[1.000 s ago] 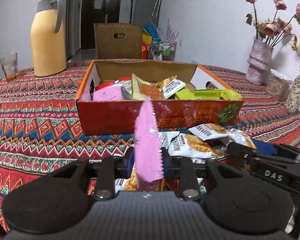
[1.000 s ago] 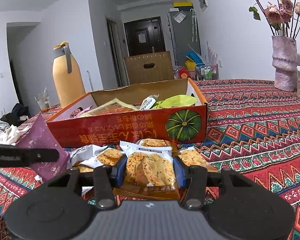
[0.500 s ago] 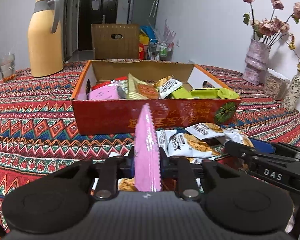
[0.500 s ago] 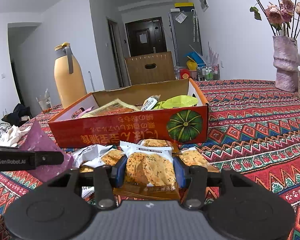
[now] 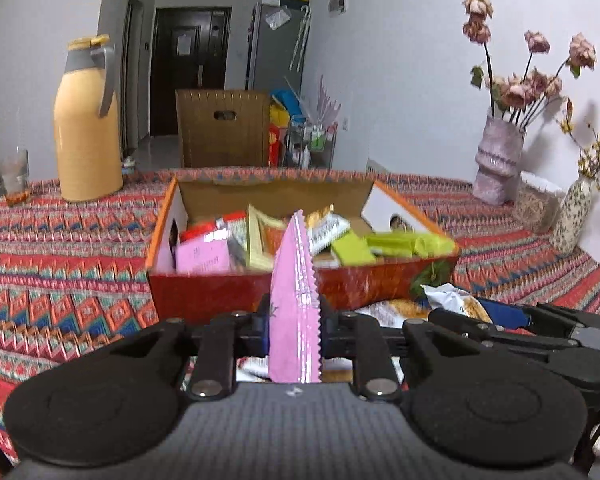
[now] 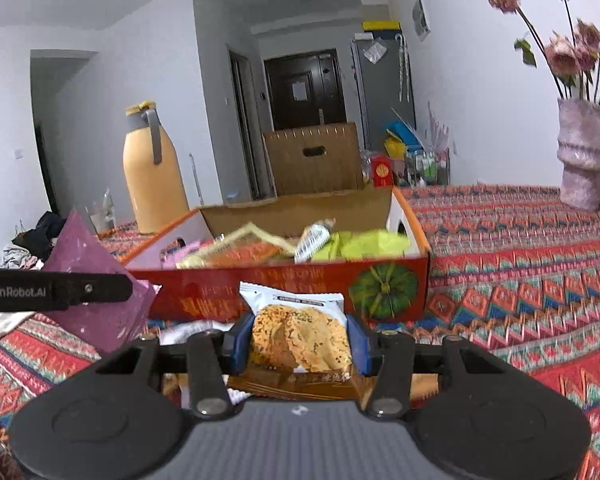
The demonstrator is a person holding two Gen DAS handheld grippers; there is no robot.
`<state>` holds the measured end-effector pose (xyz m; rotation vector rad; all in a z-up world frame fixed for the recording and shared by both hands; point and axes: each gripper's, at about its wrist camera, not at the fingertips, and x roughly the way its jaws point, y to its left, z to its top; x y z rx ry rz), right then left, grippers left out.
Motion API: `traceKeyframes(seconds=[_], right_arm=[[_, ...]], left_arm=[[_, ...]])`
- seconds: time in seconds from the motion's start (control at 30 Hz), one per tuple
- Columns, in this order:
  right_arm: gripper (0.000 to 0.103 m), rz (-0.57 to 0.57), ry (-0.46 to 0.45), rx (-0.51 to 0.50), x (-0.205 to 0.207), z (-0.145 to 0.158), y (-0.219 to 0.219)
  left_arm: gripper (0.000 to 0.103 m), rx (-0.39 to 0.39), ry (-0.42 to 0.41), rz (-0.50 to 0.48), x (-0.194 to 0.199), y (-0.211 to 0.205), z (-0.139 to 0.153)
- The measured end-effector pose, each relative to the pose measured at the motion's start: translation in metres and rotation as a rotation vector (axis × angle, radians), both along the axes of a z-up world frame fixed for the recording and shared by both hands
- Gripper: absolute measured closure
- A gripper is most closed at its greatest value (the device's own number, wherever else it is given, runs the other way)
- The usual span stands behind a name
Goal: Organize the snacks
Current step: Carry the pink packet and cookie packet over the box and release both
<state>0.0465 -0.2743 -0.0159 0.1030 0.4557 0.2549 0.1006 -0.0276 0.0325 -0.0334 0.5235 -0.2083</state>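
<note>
My left gripper [image 5: 294, 326] is shut on a flat pink snack packet [image 5: 295, 304], held edge-on and lifted off the table in front of the red cardboard box [image 5: 220, 296]. The same pink snack packet [image 6: 96, 280] and the left gripper's finger [image 6: 60, 290] show at the left of the right wrist view. My right gripper [image 6: 298, 344] is shut on a white cracker packet [image 6: 298, 332], raised before the red cardboard box [image 6: 300, 292]. The box holds several snacks, among them green bars [image 5: 400, 244] and a pink pack [image 5: 202, 256]. More cracker packets [image 5: 456, 304] lie on the patterned tablecloth [image 5: 60, 280] by the box front.
A yellow thermos [image 5: 86, 132] and a glass [image 5: 12, 172] stand at the back left. A vase of dried roses [image 5: 498, 160] and a speckled vase [image 5: 572, 216] stand at the right. A brown chair back [image 5: 222, 128] is behind the table.
Both grippers have risen with their packets, so the view now looks down into the box more. The left jaws closed tighter on the pink packet. The cracker packet has come up off the pile.
</note>
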Motion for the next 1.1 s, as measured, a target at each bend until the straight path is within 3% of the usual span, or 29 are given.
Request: traceKeyframes(seconds=[0.3, 0.5, 0.8, 1.1], right_arm=[[0.055, 0.000, -0.104, -0.010, 0.026, 0.040, 0.012], [0.055, -0.020, -0.125, -0.008, 0.059, 0.054, 0.016], [0.055, -0.090, -0.102, -0.026, 0.122, 0.043, 0.018], [0.055, -0.103, -0.051, -0.057, 0.143, 0.014, 0.024]], left_arm=[[0.082, -0.031, -0.087, 0.027, 0.025, -0.003, 0.036], [0.082, -0.053, -0.104, 0.063, 0.056, -0.002, 0.046], [0.082, -0.067, -0.089, 0.146, 0.103, 0.003, 0.025], [0.082, -0.069, -0.031, 0.157, 0.123, 0.013, -0.001]])
